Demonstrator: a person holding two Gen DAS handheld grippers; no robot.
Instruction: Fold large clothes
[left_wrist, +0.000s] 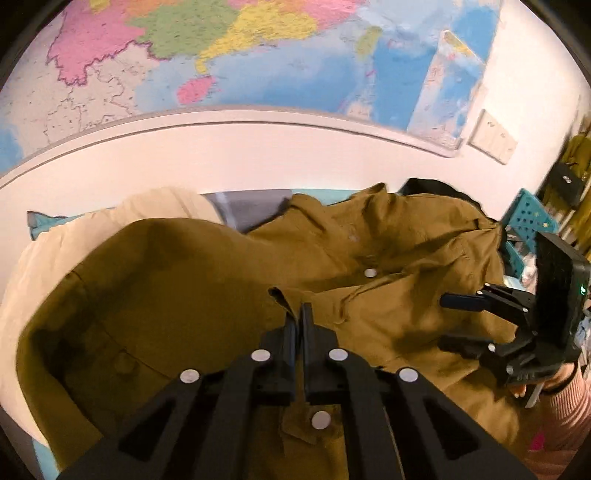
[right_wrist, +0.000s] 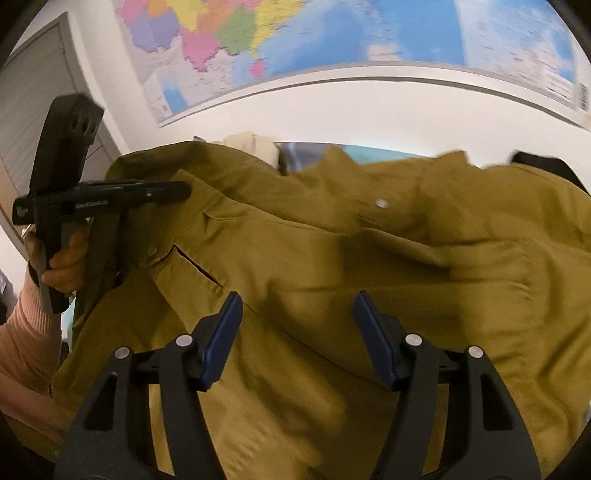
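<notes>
A big mustard-brown shirt (left_wrist: 207, 280) lies spread and rumpled on the bed – full of folds, with small pale buttons (left_wrist: 369, 273) down its front. The left gripper (left_wrist: 300, 314) is pinched shut on a fold of the cloth. The right gripper (right_wrist: 297, 306) hangs just above the shirt with its jaws wide apart – holding nothing.

One mustard-brown shirt (left_wrist: 207, 280) fills the middle of both views. At upper left of it lies one cream garment (left_wrist: 48, 254), and at upper right one dark garment (left_wrist: 436, 186). One wall map (left_wrist: 258, 51) spans the top. Two grippers appear: the left gripper (left_wrist: 300, 325) and the right gripper (right_wrist: 297, 317). Three pale shirt buttons (left_wrist: 370, 273) show, perhaps more in the blur.
</notes>
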